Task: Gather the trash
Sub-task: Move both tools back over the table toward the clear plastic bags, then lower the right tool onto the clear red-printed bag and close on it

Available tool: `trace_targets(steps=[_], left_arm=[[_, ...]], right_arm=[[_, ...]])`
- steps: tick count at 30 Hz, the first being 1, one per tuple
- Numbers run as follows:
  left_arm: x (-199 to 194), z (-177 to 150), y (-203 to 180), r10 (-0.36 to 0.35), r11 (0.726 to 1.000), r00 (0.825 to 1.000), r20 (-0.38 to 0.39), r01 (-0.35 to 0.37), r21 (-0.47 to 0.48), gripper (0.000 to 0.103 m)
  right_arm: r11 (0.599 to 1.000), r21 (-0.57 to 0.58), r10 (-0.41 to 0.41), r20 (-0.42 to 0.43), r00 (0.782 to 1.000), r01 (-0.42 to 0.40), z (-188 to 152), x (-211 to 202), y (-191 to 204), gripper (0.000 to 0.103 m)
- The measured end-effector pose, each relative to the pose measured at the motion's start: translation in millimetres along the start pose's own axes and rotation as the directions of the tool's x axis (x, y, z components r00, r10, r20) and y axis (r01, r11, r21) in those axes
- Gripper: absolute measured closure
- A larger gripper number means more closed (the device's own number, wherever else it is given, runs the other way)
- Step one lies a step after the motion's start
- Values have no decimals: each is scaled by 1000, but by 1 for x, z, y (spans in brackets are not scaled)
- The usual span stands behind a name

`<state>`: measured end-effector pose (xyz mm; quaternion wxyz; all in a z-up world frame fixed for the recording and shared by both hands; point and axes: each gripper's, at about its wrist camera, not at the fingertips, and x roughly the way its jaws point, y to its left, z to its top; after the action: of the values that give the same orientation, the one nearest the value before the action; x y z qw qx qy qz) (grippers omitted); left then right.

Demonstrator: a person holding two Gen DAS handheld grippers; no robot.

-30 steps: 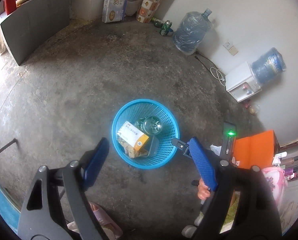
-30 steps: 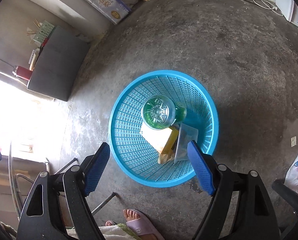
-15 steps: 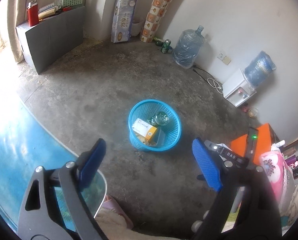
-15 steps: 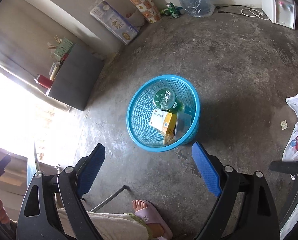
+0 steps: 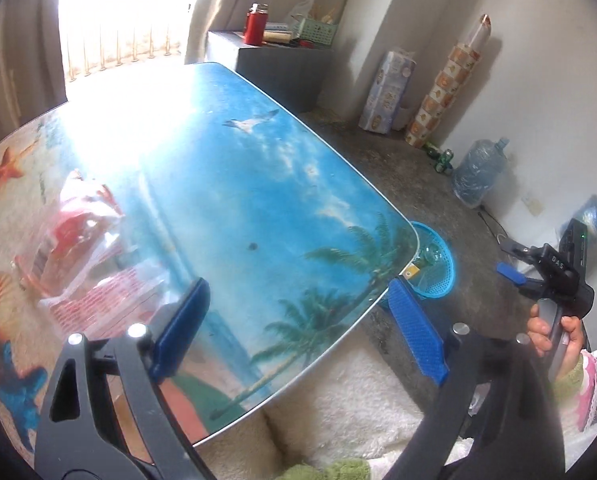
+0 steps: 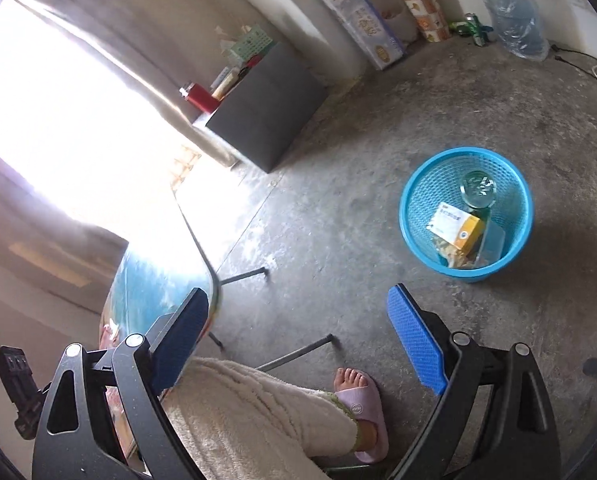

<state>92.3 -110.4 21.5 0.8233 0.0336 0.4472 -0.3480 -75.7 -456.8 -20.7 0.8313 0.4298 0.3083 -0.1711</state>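
The table (image 5: 258, 184), with its glossy beach print, fills most of the left-wrist view. At its left side lie two pieces of trash: a crumpled clear bag (image 5: 78, 236) with red print and, just nearer, a flat clear wrapper (image 5: 106, 300) with red lettering. Glare washes out the far left of the top, so anything more there cannot be told.

The blue basket (image 6: 466, 216) stands on the concrete floor beyond the table's right corner, well apart from the wrappers. It holds three pieces that can be made out: one bottle (image 6: 478, 190), one yellow-and-white box (image 6: 454, 226) and one clear container (image 6: 492, 242), with some scraps beneath.

Both tongs are empty. The left gripper (image 5: 294, 328) hangs over the near table edge, its jaws wide and just opened further, nothing between them. The right gripper (image 6: 298, 344) looks down at the floor and the person's slippered foot (image 6: 358, 400), jaws equally wide, lately spread and since steady.

The step in hand looks like a reach for the next piece. To do it well, swing the left gripper leftward over the nearer wrapper, come down with one pad on each side of a raised fold, not the flat film, and close fully, since thin plastic slips. Lift clear before carrying right to the basket.
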Motion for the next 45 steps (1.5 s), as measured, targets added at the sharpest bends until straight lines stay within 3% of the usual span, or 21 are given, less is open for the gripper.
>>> trace_targets(steps=[7,11,13,16,18,23,26,27,30,32,36,40,43,45], left_arm=[[-47,-34,83,131,980,987,98,-113,-164,16],[-58,-52,123,206,951,971,118,-170,-257,16],[-62,-60,141,194,941,973,128,-147,-305,16],[-64,-65,161,144,928,975,167,-74,-366,17],[-63,-66,169,89,923,976,200,-5,-385,30],[-52,-58,187,1,898,967,253,111,-425,51],[-38,-51,196,-12,891,975,224,112,-440,68],[-33,-51,199,-15,889,977,211,109,-445,75],[-20,-50,201,-27,886,984,177,106,-452,83],[-15,-51,197,-50,888,985,164,119,-443,85],[-6,-57,175,-102,911,987,125,143,-387,88],[2,-63,150,-178,916,980,90,199,-349,88],[1,-63,138,-212,923,974,84,228,-311,88],[-2,-63,134,-199,933,976,90,217,-287,87]], right_arm=[[959,-234,120,-183,976,-162,-18,52,130,15],[917,-299,152,-348,925,-263,-51,83,199,15],[902,-299,159,-438,885,-311,-71,99,226,15],[881,-271,183,-562,806,-389,-105,119,259,15],[874,-259,181,-611,770,-411,-123,131,274,16],[914,-160,177,-671,720,-373,-142,163,281,34],[944,-60,196,-689,698,-324,-147,182,272,44],[951,-44,194,-689,698,-307,-148,185,269,46],[962,-16,189,-682,706,-274,-150,189,260,57],[966,1,192,-674,713,-259,-149,190,254,70],[971,-1,183,-650,738,-241,-142,188,246,87],[975,-72,125,-605,786,-211,-128,180,241,94],[972,-192,13,-520,854,-132,-108,174,238,94],[963,-263,-73,-443,893,-52,-94,166,235,93]])
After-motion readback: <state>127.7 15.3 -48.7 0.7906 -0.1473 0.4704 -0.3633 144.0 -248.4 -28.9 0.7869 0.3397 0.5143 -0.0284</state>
